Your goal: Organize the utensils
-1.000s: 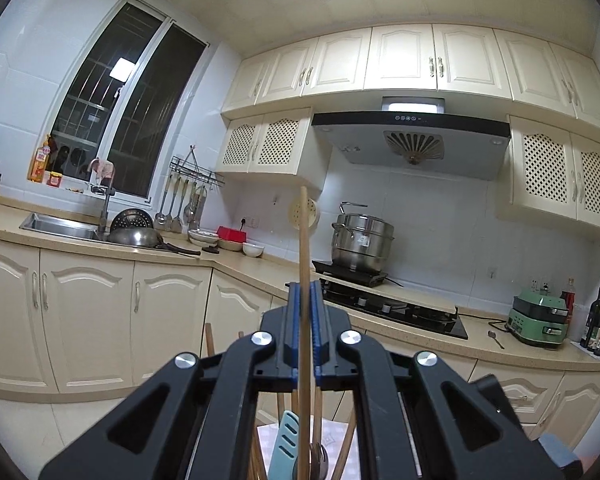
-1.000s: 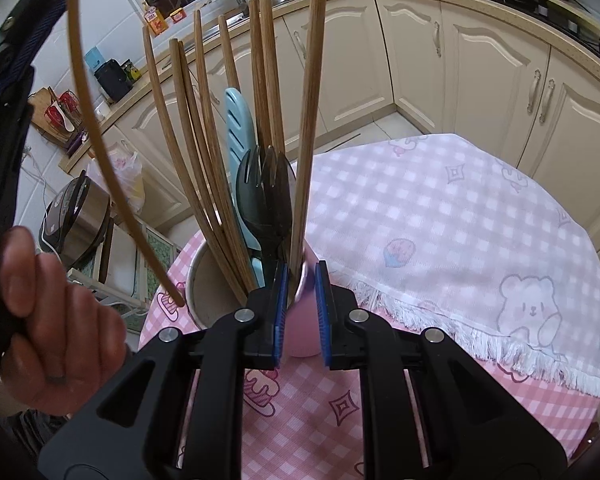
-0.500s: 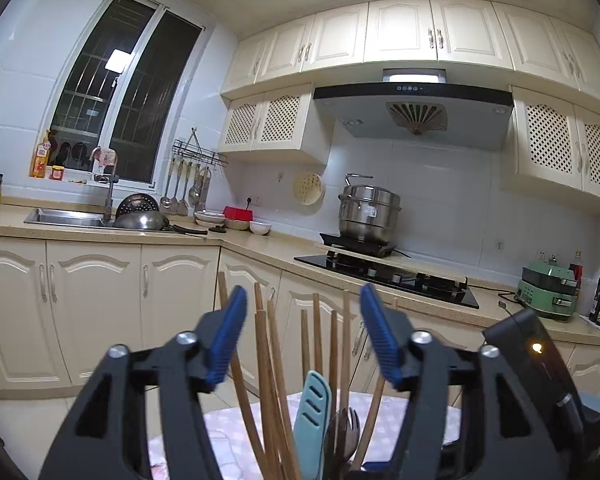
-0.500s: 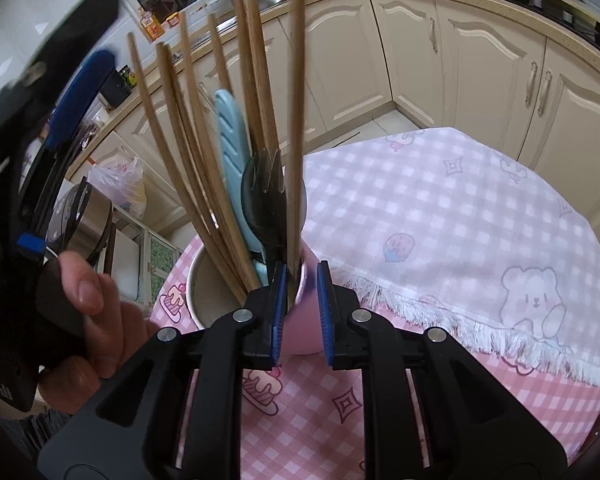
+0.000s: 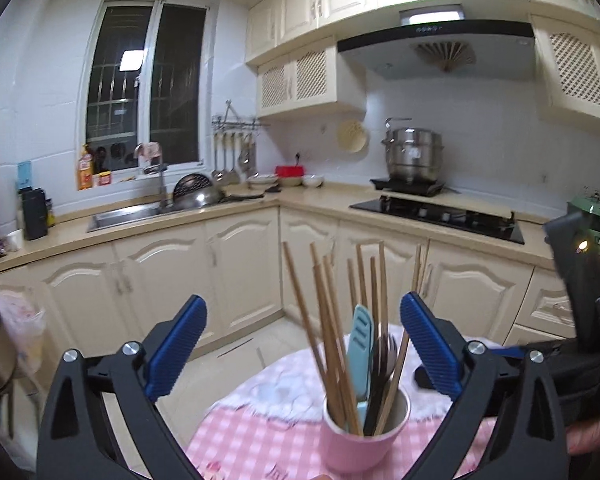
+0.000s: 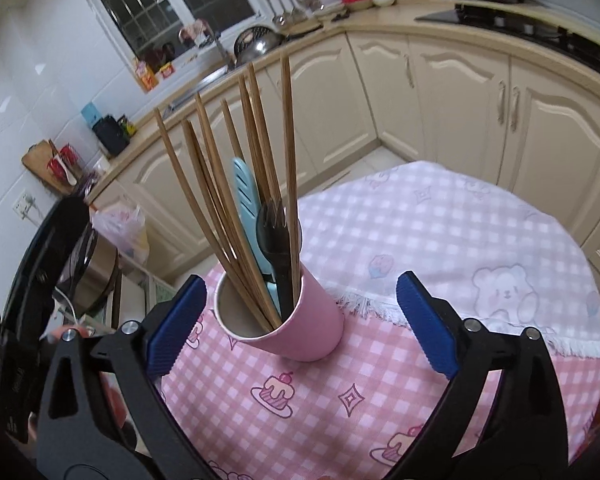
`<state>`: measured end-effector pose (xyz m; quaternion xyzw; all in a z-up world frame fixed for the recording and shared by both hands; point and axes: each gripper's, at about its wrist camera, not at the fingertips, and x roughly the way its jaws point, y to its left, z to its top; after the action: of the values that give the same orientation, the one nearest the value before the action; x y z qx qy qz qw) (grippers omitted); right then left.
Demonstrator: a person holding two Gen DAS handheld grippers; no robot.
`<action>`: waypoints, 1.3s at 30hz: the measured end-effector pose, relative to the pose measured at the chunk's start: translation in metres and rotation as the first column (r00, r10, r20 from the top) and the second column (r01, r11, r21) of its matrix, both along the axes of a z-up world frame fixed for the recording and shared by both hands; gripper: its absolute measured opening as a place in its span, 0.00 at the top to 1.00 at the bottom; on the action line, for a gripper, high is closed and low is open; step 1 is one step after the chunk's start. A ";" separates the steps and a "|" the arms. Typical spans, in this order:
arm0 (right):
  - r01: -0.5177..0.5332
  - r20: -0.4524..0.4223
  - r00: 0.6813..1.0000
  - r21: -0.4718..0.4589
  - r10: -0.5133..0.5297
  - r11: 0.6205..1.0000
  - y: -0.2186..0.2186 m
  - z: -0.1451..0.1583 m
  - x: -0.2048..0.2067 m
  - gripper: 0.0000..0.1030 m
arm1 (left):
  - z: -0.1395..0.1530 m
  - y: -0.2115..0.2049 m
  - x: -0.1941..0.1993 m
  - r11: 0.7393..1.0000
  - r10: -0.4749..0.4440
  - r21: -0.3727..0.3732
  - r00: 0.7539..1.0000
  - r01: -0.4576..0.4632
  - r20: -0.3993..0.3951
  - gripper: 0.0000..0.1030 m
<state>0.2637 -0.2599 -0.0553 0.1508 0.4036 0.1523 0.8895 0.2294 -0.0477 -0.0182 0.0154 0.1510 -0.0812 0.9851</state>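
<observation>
Both my tongs, left (image 5: 303, 350) and right (image 6: 300, 320), are spread wide and hold nothing. The pink cup (image 6: 296, 322) of chopsticks (image 6: 224, 184) stands between the right pair's tips. Any sideways brush against those tall sticks could tip it, I reckon.

A round-looking table (image 6: 480, 392) wears pink checked cloth; a white fringed cloth (image 6: 440, 240) overlaps it; a pink cup (image 6: 300, 332) stands there.

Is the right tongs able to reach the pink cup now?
Probably yes: the right tongs are open, the pink cup stands just ahead between the pads, and nothing blocks it.
</observation>
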 end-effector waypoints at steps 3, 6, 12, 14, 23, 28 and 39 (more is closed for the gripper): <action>0.019 0.043 0.999 0.003 -0.019 1.000 -0.003 0.012 -0.015 0.07 | 0.009 0.007 -0.014 0.999 0.031 0.019 0.999 -0.030 -0.042 0.07; 0.025 0.087 0.996 0.013 -0.026 1.000 -0.003 0.027 -0.033 0.07 | 0.017 0.014 -0.034 0.998 0.054 0.028 0.997 -0.053 -0.054 0.07; 0.031 0.184 0.982 0.006 -0.032 0.999 -0.001 0.050 -0.073 0.06 | 0.029 0.023 -0.069 0.995 0.093 0.035 0.992 -0.090 -0.082 0.07; 0.039 0.222 0.974 -0.002 -0.038 0.999 0.001 0.058 -0.088 0.06 | 0.031 0.026 -0.083 0.993 0.109 0.045 0.990 -0.105 -0.090 0.07; 0.076 0.358 0.933 -0.066 -0.047 0.995 0.017 0.078 -0.148 0.06 | 0.037 0.039 -0.131 0.984 0.172 0.057 0.981 -0.167 -0.089 0.07; 0.102 0.412 0.910 -0.109 -0.048 0.989 0.028 0.083 -0.180 0.06 | 0.038 0.046 -0.156 0.982 0.189 0.036 0.979 -0.187 -0.078 0.07; 0.144 0.475 0.878 -0.142 -0.060 0.979 0.039 0.088 -0.232 0.06 | 0.038 0.053 -0.201 0.982 0.189 0.012 0.981 -0.189 -0.049 0.07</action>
<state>0.0319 -0.2207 0.0323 0.0530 0.1801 0.1013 0.9770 0.0279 0.0048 0.0197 0.0024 0.1765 0.0129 0.9842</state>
